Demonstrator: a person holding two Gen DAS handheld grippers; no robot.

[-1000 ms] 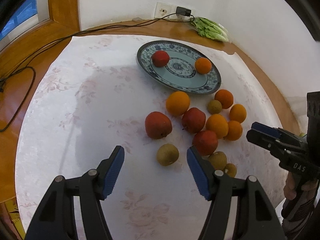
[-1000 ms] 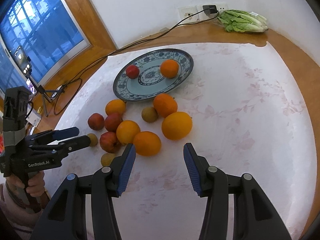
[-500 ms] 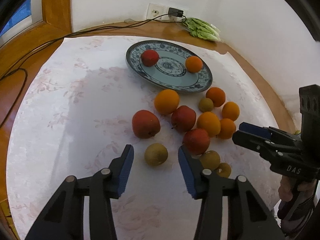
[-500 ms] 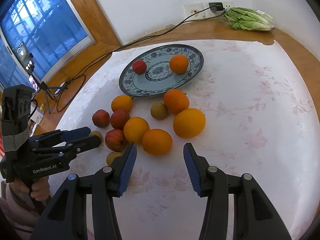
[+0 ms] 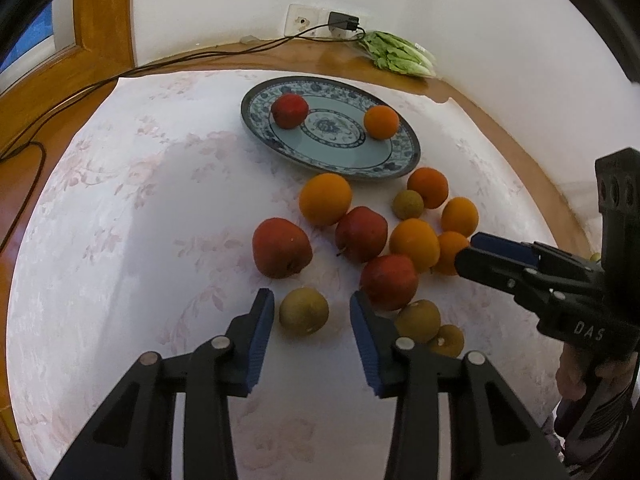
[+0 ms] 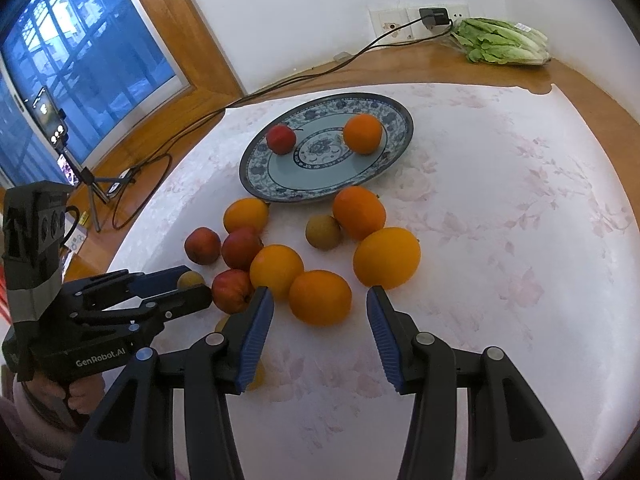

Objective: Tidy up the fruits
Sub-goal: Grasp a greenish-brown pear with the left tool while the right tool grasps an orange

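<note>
Between the jaws of the left gripper (image 5: 312, 314), apart from both pads: a small round fruit (image 5: 303, 311). Just ahead and left of it, an apple (image 5: 281, 247); ahead and right, two more apples (image 5: 361, 234) (image 5: 389, 281) touching an orange (image 5: 414, 244). Right of the right finger, two small fruits (image 5: 418, 320) side by side. Farther ahead, a plate (image 5: 400, 160) bearing an apple (image 5: 289, 110) at left and an orange (image 5: 381, 121) at right. Just before the right gripper (image 6: 320, 312), an orange (image 6: 320, 298); ahead right, a bigger one (image 6: 386, 258). Behind the plate, by the wall, leafy greens (image 6: 502, 42).
</note>
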